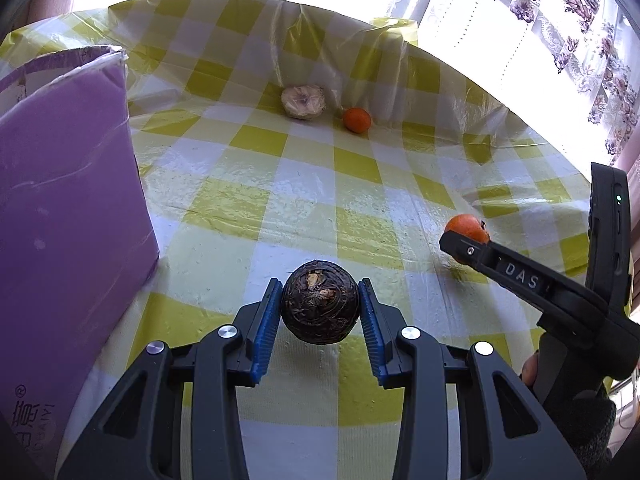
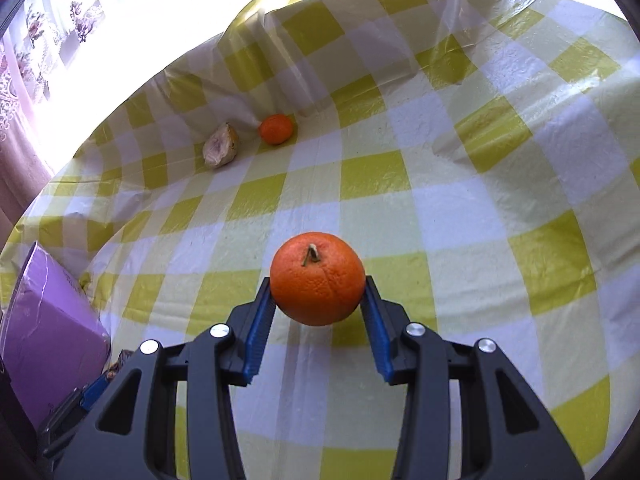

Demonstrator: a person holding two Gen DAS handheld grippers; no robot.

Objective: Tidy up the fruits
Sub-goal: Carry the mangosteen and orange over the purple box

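Bright window light and a flowered curtain (image 1: 592, 40) are seen beyond the far edge of a tabletop (image 1: 360, 208) covered with a yellow-and-white checked plastic cloth. At the left edge, a purple box (image 1: 68, 208) is stood upright, its top flaps open. Just right of the box, near the front edge, a dark, rough round fruit (image 1: 319, 302) is pinched between the blue pads (image 1: 266, 332) of the left gripper (image 1: 320, 312); the jaws are pressed against both its sides, and it appears to be held clear of the cloth, with its shadow below. Toward the far edge, where the cloth is bunched up in folds, a pale, halved fruit (image 1: 303, 102) is laid, and a small orange (image 1: 357, 120) is set just beside it on the right, close to it but seemingly not touching. Well apart from that pair, toward the right edge, a larger orange (image 2: 318, 279) with a short stem on top is gripped by the right gripper (image 2: 318, 300), its jaws closed on the fruit's two sides. It, too, is held above the cloth. In the left wrist view, part of a hand (image 1: 530, 372) is glimpsed under the right gripper's body.
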